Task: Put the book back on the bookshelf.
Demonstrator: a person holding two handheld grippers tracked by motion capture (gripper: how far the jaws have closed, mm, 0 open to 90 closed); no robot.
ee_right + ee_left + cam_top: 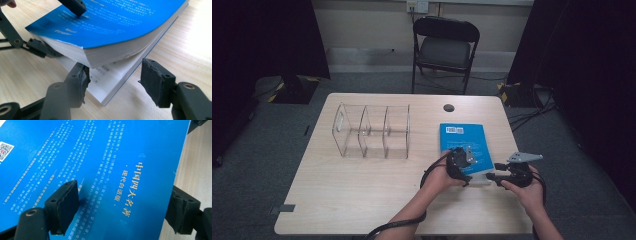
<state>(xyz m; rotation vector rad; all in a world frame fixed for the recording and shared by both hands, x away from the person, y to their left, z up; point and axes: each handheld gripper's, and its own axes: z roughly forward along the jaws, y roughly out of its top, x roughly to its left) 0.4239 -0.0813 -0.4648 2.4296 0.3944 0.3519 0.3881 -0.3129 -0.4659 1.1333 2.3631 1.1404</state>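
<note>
Blue-covered book (463,143) lies on the wooden table (362,190), at 3 o'clock from the clear plastic organizer (372,131). The left gripper (125,202) holds its fingers spread over the cover, gripping nothing. The right gripper (113,80) fingers stand open around the book's lifted near corner.

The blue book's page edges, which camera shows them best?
The right gripper view: the blue book has its page block lifted and fanned just beyond the jaws. The left gripper view shows its printed cover close up; the high view shows it small on the table.
</note>
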